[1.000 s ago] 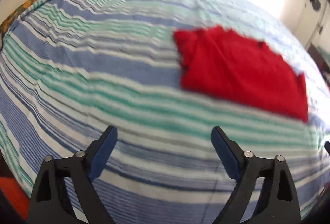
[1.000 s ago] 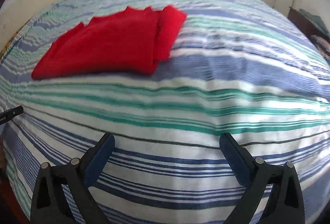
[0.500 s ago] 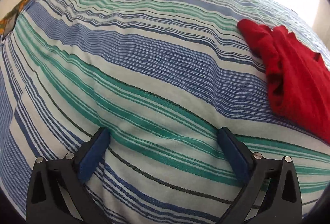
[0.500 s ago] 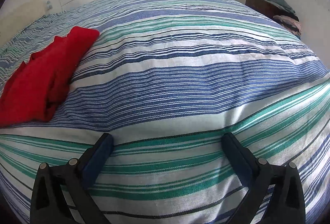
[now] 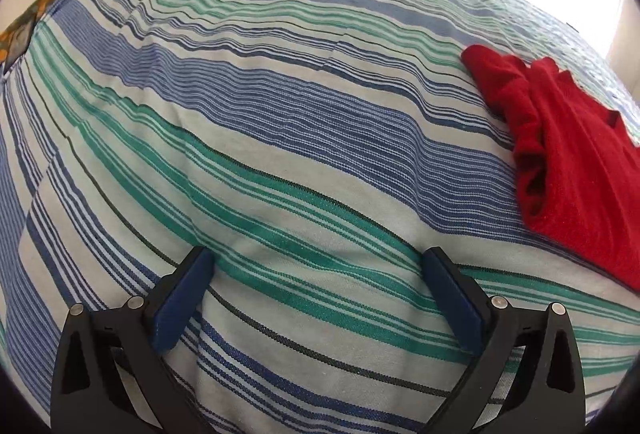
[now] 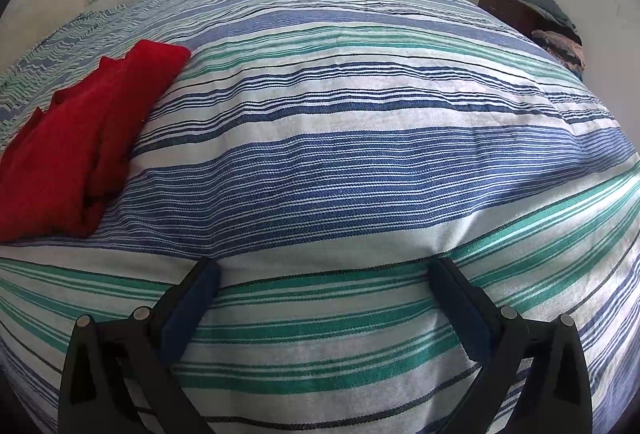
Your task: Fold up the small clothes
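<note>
Both the left tongs (image 5: 318, 268) and the right tongs (image 6: 324, 280) are hanging released over the striped bed (image 6: 360, 154). The red garment (image 5: 572, 158), at the right of the frame, is looking folded already; probably a next piece is needing fetching.

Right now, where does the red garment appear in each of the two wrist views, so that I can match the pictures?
Left wrist view: the red garment lies at the right edge, on the striped bedcover.
Right wrist view: the red garment lies at the left edge, on the same bedcover.
Shared landmark: the broad dark blue stripe band of the bedcover, which passes just beside the garment in both views.
</note>
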The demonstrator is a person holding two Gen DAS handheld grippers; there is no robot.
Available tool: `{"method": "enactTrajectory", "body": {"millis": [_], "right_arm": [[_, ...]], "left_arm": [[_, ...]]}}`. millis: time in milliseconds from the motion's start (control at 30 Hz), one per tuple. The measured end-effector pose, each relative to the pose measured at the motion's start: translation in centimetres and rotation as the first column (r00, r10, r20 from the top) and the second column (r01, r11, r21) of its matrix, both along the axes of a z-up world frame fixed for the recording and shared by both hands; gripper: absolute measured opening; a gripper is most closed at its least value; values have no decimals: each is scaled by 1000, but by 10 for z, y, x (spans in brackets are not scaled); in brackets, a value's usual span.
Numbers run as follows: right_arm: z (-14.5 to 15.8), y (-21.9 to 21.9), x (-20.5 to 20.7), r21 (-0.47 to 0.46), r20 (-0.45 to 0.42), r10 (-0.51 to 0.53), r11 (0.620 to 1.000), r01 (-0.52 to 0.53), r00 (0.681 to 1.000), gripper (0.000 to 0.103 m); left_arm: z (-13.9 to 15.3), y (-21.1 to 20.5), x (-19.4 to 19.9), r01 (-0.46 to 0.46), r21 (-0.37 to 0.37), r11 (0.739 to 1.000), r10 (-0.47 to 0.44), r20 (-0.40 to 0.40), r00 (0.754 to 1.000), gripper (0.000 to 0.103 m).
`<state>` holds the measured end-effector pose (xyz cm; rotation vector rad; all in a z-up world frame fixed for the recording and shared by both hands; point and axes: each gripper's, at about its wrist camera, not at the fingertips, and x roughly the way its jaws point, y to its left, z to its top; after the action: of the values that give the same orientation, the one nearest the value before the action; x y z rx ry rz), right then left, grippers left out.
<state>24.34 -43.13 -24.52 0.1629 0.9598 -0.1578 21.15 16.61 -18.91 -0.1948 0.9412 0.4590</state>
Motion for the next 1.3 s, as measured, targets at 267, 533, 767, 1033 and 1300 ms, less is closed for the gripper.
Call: {"method": "enactTrajectory", "body": {"millis": [267, 533, 767, 1033, 1300], "right_arm": [[1, 0, 2, -6, -3, 0, 1000, 0, 1000, 103], [1, 0, 2, -6, -4, -1, 1000, 1, 1000, 103], [1, 0, 2, -6, -4, -1, 1000, 1, 1000, 103], [1, 0, 2, -5, -5, -1, 1000, 1, 1000, 103], [1, 0, 2, -5, -5, -1, 1000, 1, 1000, 103]], "left_arm": [[0, 0, 1, 2, 0, 1000, -2, -1, 1000, 103], [0, 0, 1, 2, 0, 1000, -2, -1, 1000, 103], [0, 0, 1, 2, 0, 1000, -2, -2, 1000, 103], [0, 0, 1, 2, 0, 1000, -2, -2, 1000, 103], [0, 0, 1, 2, -1, 1000, -2, -2, 1000, 103]]}}
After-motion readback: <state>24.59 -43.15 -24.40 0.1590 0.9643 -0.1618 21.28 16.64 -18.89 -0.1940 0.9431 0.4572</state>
